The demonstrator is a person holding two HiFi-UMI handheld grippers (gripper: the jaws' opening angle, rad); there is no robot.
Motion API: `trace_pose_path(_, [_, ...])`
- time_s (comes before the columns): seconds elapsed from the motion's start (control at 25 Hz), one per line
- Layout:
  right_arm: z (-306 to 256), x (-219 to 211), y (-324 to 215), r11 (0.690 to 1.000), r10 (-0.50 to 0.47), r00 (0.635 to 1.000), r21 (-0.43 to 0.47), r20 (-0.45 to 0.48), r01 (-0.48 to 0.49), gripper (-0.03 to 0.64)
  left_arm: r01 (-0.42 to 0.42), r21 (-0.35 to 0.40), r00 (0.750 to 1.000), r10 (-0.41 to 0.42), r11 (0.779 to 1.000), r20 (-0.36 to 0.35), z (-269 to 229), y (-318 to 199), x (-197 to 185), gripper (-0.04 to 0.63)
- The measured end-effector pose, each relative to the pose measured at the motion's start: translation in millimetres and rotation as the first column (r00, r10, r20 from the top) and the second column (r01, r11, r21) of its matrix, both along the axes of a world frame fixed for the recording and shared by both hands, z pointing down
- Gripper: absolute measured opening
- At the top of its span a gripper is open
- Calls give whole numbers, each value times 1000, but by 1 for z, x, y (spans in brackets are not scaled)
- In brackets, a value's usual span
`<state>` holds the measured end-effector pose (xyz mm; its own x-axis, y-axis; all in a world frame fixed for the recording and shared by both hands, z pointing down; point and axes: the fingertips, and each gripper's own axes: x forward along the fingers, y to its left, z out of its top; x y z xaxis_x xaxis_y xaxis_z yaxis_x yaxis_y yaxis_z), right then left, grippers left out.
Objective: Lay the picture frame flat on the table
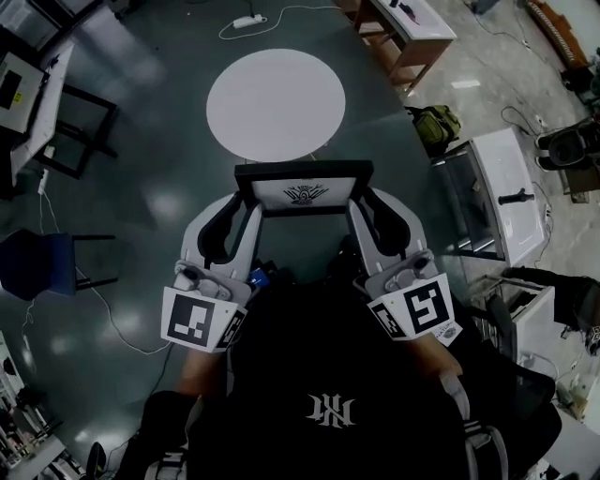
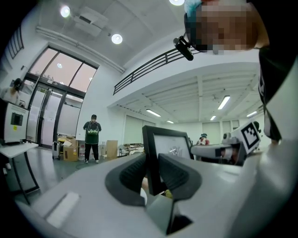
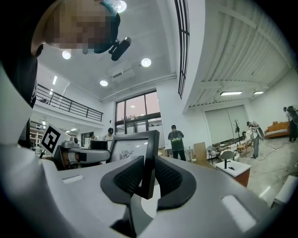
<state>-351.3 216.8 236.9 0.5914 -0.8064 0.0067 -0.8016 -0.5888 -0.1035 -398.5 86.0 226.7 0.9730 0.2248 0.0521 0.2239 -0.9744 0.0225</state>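
Note:
The picture frame (image 1: 303,192), black with a white picture and a small dark drawing, is held in the air between both grippers, roughly upright with its face towards me. My left gripper (image 1: 242,204) is shut on its left edge. My right gripper (image 1: 367,202) is shut on its right edge. In the left gripper view the frame (image 2: 172,148) stands between the dark pads of the left gripper (image 2: 152,162). The right gripper view shows the frame (image 3: 130,151) clamped the same way by the right gripper (image 3: 150,169). The round white table (image 1: 276,104) lies just beyond the frame.
A blue chair (image 1: 37,264) and black-legged tables (image 1: 28,89) stand at the left. A wooden table (image 1: 408,28), a green bag (image 1: 436,122) and a white cabinet (image 1: 502,192) are at the right. Cables run over the floor. A person in green (image 2: 92,138) stands far off.

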Motion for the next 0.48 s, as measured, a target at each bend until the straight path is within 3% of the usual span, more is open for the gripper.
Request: trace_pose_path(0.48, [-23,138,102,999,-14,999,29,-29,15,66,4,40,1000,-4,999,-2,-24,106,128,84])
